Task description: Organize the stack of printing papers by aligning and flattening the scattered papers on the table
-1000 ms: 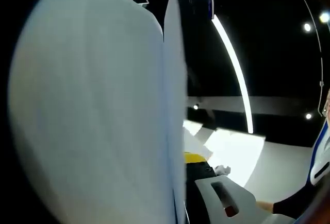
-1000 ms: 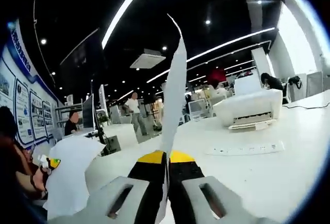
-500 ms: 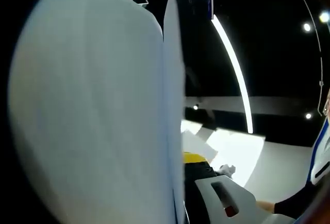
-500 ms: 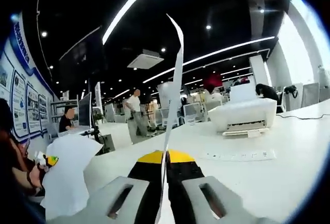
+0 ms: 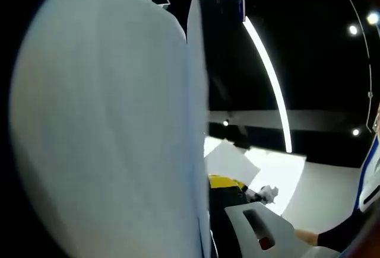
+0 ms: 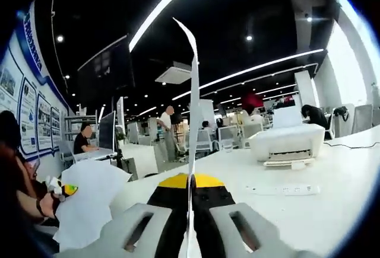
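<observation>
Holding: both grippers pinch paper and carry it up off the table, so the work is mid-way at best.
Right gripper: the right gripper (image 6: pixel 191 194) has its jaws pressed together on a sheet (image 6: pixel 194 110) seen edge-on in the right gripper view; the sheet rises straight up between the yellow-tipped jaws and curls slightly at its top corner.
Left gripper: in the left gripper view a large sheaf of paper (image 5: pixel 107 127) stands close against the lens and hides one jaw; the left gripper (image 5: pixel 209 190) looks closed on its edge, with the other jaw and its yellow tip beside the paper.
Other paper: a loose white sheet (image 6: pixel 89 201) hangs at the left of the right gripper view, near a yellow-tipped gripper there, which I take to be the left one; more white sheets (image 5: pixel 270 172) lie skewed on the pale table (image 6: pixel 332 193) in the left gripper view.
Done so far: some paper seems gathered into the grippers; nothing yet shows a squared, flat stack.
Left to do: as I judge it, bringing the held sheets together, tapping the edges even, laying them down on the table and pressing them flat, then collecting the skewed sheets.
Surroundings: a white printer (image 6: pixel 288 142) and a power strip (image 6: pixel 285 189) sit on the table well apart from the held sheet.
</observation>
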Demonstrator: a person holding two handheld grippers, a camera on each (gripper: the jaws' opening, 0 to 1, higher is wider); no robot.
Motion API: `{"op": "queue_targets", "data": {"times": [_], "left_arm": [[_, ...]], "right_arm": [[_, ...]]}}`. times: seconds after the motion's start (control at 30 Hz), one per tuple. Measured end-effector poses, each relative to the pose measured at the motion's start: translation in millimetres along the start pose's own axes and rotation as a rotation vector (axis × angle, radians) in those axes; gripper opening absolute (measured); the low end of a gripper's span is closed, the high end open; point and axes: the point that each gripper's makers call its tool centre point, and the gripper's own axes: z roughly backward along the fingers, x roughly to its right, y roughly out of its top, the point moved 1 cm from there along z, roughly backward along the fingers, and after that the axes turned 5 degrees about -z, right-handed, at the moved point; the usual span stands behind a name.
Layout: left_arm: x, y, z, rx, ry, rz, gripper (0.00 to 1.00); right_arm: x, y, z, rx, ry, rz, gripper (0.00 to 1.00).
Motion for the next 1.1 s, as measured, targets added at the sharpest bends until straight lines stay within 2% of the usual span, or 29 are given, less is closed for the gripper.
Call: {"op": "queue_targets", "data": {"times": [0.1, 0.23, 0.7, 1.1], "left_arm": [[0.2, -0.2, 0.0, -0.001, 0.001, -0.002, 0.06], [0.5, -0.3, 0.4, 0.0, 0.001, -0.003, 0.06], [1.3, -1.0, 0.4, 0.001, 0.0, -0.002, 0.06], [0.7, -0.9, 0.1, 0.0, 0.001, -0.002, 0.06]], "right_arm": [[-4.6, 5.8, 0.5, 0.017, 0.024, -0.031, 0.0], [-9.7, 11.8, 1.2, 0.034, 0.034, -0.031, 0.0], [-37.4, 25.8, 5.3, 0.038, 0.091, 0.003, 0.0], [-56.2, 34.1, 6.5, 0.044, 0.15, -0.016, 0.0]]}}
